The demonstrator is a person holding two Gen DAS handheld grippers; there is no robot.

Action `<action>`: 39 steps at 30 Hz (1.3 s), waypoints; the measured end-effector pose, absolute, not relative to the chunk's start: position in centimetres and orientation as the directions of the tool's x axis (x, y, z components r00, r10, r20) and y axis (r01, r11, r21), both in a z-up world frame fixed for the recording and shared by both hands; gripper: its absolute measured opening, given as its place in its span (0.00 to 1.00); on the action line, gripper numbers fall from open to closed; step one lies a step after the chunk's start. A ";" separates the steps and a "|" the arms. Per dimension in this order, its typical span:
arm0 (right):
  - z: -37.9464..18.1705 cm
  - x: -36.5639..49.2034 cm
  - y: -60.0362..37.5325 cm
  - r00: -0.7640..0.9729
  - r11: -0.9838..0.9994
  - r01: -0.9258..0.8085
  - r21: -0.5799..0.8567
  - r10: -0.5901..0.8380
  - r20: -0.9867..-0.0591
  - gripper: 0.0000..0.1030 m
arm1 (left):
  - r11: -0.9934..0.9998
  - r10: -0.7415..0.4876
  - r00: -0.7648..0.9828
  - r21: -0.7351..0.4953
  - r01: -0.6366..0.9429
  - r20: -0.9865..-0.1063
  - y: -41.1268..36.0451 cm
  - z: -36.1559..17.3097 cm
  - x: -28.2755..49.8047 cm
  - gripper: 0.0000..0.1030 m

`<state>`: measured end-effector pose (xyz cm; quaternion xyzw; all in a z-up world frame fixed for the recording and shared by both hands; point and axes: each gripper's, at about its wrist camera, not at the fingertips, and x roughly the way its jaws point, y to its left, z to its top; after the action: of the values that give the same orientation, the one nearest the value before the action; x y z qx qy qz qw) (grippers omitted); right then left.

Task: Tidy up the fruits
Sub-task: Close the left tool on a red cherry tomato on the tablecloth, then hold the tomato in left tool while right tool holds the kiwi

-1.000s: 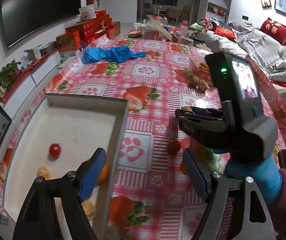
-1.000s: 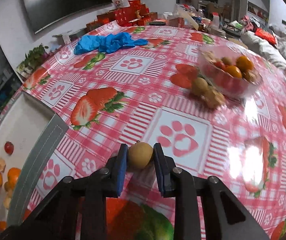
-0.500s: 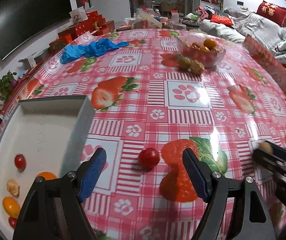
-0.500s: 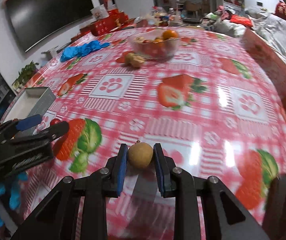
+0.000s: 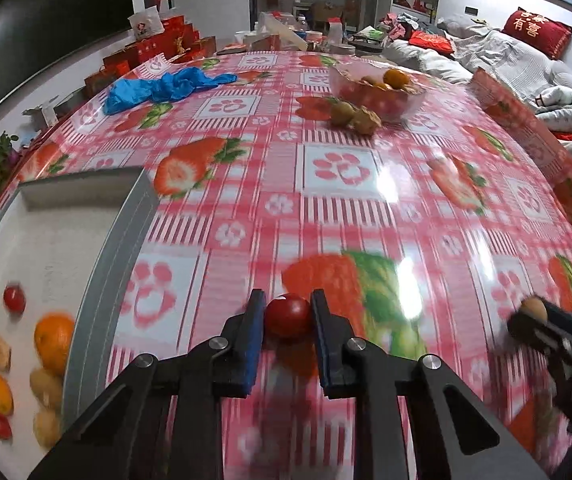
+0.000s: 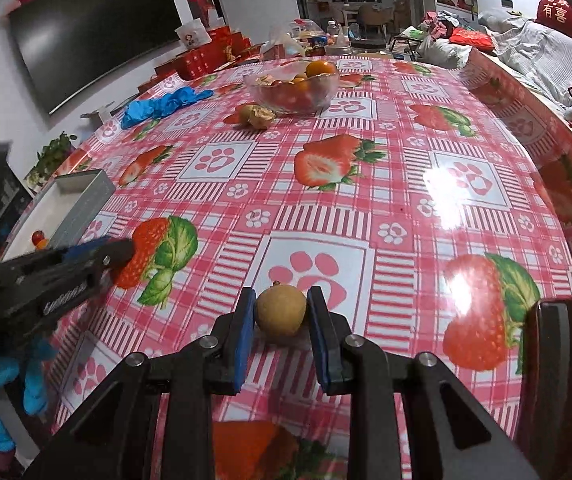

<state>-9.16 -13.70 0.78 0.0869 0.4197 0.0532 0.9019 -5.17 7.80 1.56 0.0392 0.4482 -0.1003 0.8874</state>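
My left gripper (image 5: 288, 314) has just clamped the tomato (image 5: 288, 316), ready for the tray (image 5: 97, 280) leftward, while my right gripper (image 6: 280, 312) pinches a longan (image 6: 280, 315).

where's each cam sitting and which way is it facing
Left wrist: on the left gripper, looking down across the table at the cherry tomato it grips; white tray at left.
Right wrist: on the right gripper, gripping a longan; blue-gloved hand at left.
Shared: glass bowl, and each shows the other gripper.
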 end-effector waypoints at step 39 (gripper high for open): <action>0.6 -10.7 -13.5 0.641 0.977 -0.018 0.212 0.174 -0.748 0.28 | 0.986 -0.120 0.593 -0.028 0.162 -0.797 9.5 1.5 -11.4 0.24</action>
<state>-10.70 -13.54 0.57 0.0929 0.4206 0.0531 0.9009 -11.38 9.53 1.50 0.0239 0.4443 -0.0790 0.8921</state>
